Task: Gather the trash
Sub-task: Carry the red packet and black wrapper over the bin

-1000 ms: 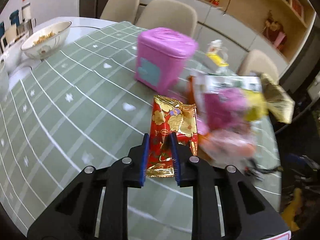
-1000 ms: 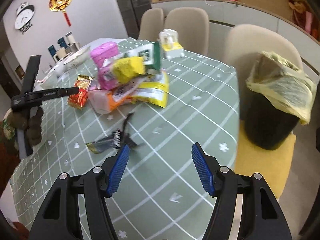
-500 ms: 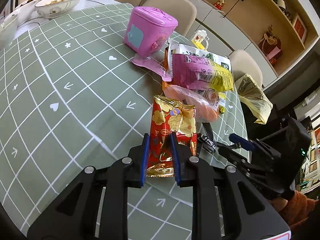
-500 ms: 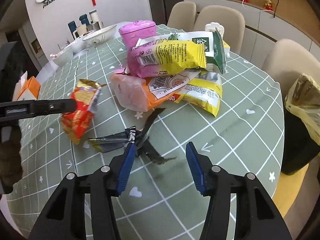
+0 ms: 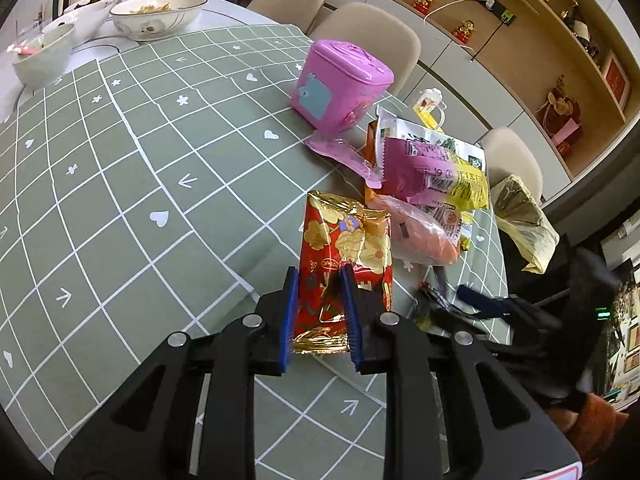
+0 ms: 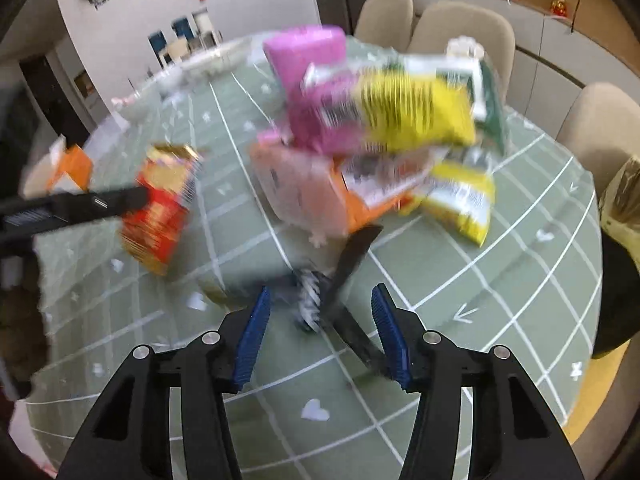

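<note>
My left gripper (image 5: 319, 276) is shut on the lower end of a red and gold snack packet (image 5: 344, 240), lifted over the green checked tablecloth (image 5: 120, 184). The same packet (image 6: 160, 208) shows blurred at the left of the right wrist view. My right gripper (image 6: 321, 294) hangs low over the cloth with its jaws closing. A crumpled dark wrapper (image 6: 348, 256) lies between its blue pads, which do not press on it. That wrapper (image 5: 430, 300) lies just right of the red packet. A pile of pink, yellow and orange snack bags (image 5: 432, 168) sits beyond.
A pink lidded box (image 5: 340, 84) stands behind the pile. A black bin lined with a yellow bag (image 5: 520, 216) stands past the table's right edge. Bowls (image 5: 158, 14) sit at the far left corner. Beige chairs (image 5: 372, 28) ring the table.
The right gripper has come down and forward over the dark wrapper and its jaws have narrowed. The left gripper has shifted with the red packet still in its grip.
</note>
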`<state>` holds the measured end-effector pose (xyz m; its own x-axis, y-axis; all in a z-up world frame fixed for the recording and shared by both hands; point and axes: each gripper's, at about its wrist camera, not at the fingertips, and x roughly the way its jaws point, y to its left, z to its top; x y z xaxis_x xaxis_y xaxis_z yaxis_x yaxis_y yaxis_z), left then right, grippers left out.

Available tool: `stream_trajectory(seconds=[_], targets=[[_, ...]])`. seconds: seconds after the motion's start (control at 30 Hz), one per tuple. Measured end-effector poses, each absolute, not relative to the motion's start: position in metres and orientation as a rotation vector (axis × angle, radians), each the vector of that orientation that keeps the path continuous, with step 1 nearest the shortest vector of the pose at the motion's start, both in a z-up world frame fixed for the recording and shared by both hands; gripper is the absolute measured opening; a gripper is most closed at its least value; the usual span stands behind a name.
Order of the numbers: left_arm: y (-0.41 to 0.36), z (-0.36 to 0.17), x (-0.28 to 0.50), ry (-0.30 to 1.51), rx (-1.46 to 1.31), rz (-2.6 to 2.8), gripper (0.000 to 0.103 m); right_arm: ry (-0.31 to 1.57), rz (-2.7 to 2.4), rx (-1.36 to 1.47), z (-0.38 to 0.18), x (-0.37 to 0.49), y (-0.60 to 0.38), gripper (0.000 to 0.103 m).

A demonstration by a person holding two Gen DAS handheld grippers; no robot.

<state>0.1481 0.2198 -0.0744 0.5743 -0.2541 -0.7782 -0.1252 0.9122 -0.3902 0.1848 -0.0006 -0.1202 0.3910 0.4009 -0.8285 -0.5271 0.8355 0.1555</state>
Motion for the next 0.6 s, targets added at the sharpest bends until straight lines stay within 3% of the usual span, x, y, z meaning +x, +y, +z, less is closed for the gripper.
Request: stream_trajectory(seconds=[0.07, 0.23, 0.6], targets=[[0.22, -0.073, 0.146, 0.961, -0.434, -0.084, 0.021, 1.004, 0.58, -0.144, -0.123, 0.184, -0.004, 0.029], [0.217, -0.074, 0.142, 0.968, -0.447, -0.095, 0.021, 0.996, 0.579, -0.118, -0.106, 0.181, -0.024, 0.018], [0.162, -0.047, 0.12, 0.935, -0.441, -0.134, 0.021, 0.865, 0.566, -0.095, -0.048, 0.153, -0.094, 0.015]])
